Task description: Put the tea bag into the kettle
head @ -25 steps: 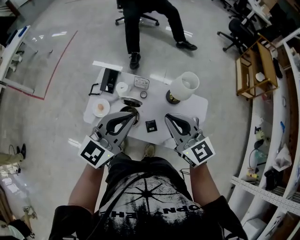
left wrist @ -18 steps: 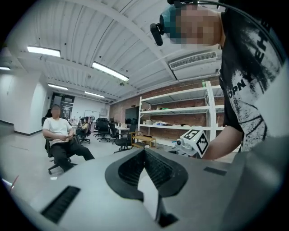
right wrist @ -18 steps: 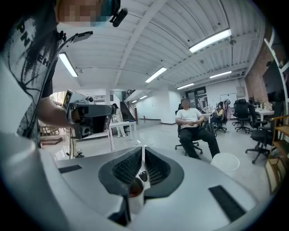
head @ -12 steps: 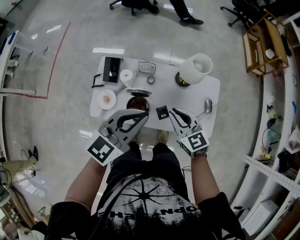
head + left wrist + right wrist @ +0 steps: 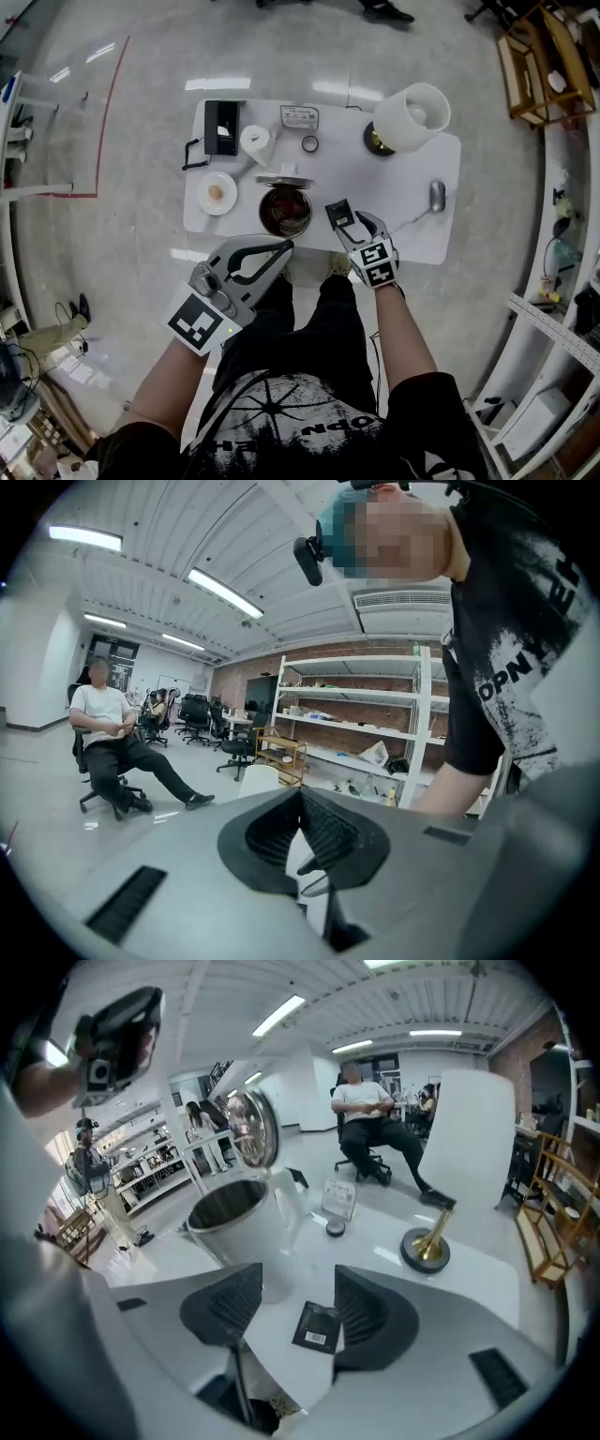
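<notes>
The steel kettle (image 5: 285, 211) stands near the white table's (image 5: 403, 239) front edge with its lid (image 5: 278, 179) tipped open behind it. It also shows in the right gripper view, kettle (image 5: 234, 1218). A black tea bag packet (image 5: 337, 214) lies flat on the table just right of the kettle. My right gripper (image 5: 351, 218) reaches over it with its jaws opening. The tea bag (image 5: 319, 1327) lies on the table between the two jaws, and no pad presses on it. My left gripper (image 5: 279, 249) hovers shut and empty off the table's front edge, below the kettle.
A lamp (image 5: 413, 116) with a white shade and gold base stands at the back right. A small plate (image 5: 217, 193), a black box (image 5: 220, 127), a white roll (image 5: 254, 142), a card (image 5: 299, 116) and a grey oval thing (image 5: 436, 195) also sit on the table. A person (image 5: 373, 1119) sits beyond it.
My right gripper has moved forward over the table to the tea bag and its jaws have opened. The left gripper stays shut near the front edge.
</notes>
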